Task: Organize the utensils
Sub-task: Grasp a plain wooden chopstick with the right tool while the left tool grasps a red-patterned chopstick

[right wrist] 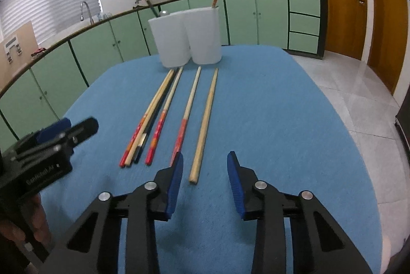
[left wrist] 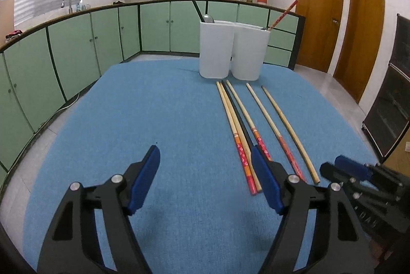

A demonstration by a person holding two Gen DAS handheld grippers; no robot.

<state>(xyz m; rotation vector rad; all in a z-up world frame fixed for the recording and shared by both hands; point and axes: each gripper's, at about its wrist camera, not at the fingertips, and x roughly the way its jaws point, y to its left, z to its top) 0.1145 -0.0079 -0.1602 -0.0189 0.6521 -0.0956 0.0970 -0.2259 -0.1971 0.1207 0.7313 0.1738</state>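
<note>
Both claws hover empty over the blue table (left wrist: 153,107), left claw (left wrist: 205,172) wide, right claw (right wrist: 205,172) narrower, its jaws straddling the plain chopstick (right wrist: 203,130) for pickup toward the white holders (right wrist: 189,38) beyond.

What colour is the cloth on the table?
Blue. The cloth shows best in the left wrist view.
</note>
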